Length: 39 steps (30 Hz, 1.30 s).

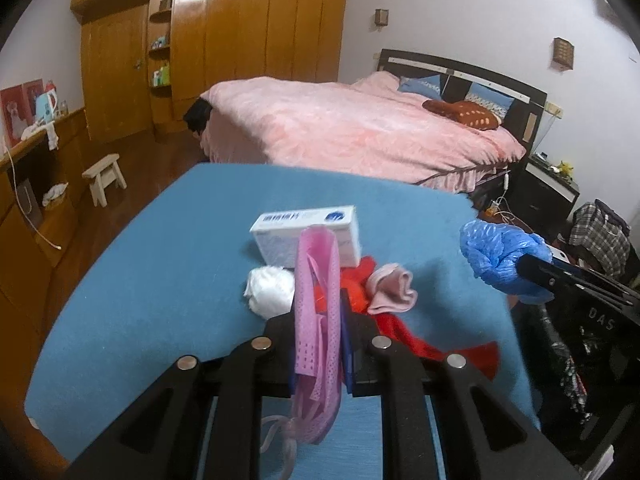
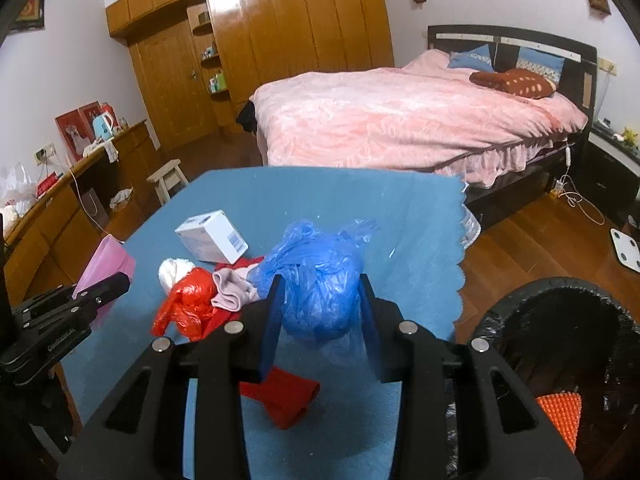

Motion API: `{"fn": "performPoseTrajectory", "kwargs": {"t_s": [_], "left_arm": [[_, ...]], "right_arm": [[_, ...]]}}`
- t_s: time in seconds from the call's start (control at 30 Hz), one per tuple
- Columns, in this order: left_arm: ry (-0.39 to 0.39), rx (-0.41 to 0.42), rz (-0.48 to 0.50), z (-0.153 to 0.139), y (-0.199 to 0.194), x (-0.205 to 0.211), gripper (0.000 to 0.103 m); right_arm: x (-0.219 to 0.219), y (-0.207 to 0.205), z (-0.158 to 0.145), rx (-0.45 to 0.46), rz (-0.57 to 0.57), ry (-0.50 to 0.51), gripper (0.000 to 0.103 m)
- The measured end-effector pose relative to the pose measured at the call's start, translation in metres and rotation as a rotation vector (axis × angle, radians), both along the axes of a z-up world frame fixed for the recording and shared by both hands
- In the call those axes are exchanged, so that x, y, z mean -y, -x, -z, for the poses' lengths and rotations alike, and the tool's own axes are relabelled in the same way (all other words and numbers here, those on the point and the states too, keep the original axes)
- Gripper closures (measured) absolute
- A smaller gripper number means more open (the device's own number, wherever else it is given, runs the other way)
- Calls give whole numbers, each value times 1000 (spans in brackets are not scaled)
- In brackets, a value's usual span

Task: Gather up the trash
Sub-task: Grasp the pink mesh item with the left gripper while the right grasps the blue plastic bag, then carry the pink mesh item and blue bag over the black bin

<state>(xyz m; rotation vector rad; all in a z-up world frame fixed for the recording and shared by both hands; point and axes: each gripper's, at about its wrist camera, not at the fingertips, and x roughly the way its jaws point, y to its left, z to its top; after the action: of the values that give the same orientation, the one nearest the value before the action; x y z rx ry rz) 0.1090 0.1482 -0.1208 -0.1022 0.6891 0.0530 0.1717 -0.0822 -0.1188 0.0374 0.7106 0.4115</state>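
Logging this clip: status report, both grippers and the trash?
Left gripper shut on pink mesh bag. Right gripper shut on blue plastic bag. Bin at right, open. White box, red bag on table.

Trash pile [image 2: 208, 292] blocks centre; table [image 2: 320, 196] beyond seemingly free.

Pink bed [image 1: 352, 128], wooden wardrobe [image 1: 224, 36], stool [image 1: 105, 178]

The left gripper [image 1: 318, 316] is clamped on a pink mesh piece [image 1: 316, 320], raised above the surface's near edge. The right gripper [image 2: 320, 300] pinches a crumpled blue bag [image 2: 320, 284] near the surface's right edge.
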Motion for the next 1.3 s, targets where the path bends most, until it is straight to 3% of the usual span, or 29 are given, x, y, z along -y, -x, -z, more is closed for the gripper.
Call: {"fn": "performPoseTrajectory", "kwargs": {"t_s": [0.67, 1.3], "left_arm": [[-10, 78, 87, -42, 10, 48, 87], [3, 135, 292, -70, 13, 144, 87]], "right_arm": [[38, 35, -53, 103, 40, -47, 68], [120, 84, -85, 177, 173, -32, 68]]}}
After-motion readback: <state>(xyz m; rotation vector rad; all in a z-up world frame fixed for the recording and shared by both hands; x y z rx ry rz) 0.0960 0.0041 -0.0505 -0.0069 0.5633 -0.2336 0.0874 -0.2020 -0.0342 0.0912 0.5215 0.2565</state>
